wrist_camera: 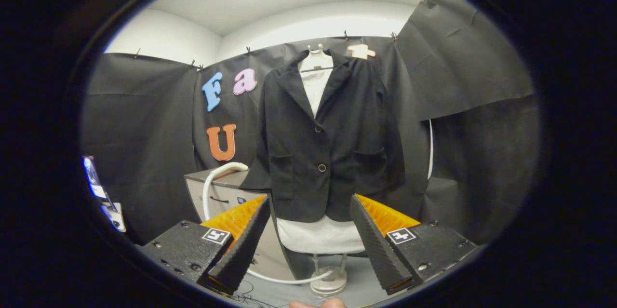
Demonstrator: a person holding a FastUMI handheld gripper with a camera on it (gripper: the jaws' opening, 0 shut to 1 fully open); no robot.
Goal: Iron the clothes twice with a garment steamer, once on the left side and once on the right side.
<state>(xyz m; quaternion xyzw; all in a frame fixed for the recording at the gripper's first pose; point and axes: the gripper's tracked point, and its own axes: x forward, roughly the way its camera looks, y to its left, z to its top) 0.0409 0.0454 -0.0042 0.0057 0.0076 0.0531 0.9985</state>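
A black blazer point(332, 139) hangs on a white dress form point(315, 79) straight ahead, beyond my fingers, with the form's white hem showing below the jacket. The form stands on a pole with a round white base point(329, 283). A white steamer hose point(208, 187) curves up beside a grey cabinet to the left of the blazer, and runs along the floor toward the base. The steamer head itself I cannot make out. My gripper point(311, 204) is open, its two fingers spread wide with nothing between them, well short of the blazer.
A grey cabinet point(219, 194) stands left of the dress form, behind my left finger. Black cloth walls close in on all sides. Some cables lie on the grey floor point(270, 293) near the base. A fingertip of a person's hand point(318, 304) shows just below my fingers.
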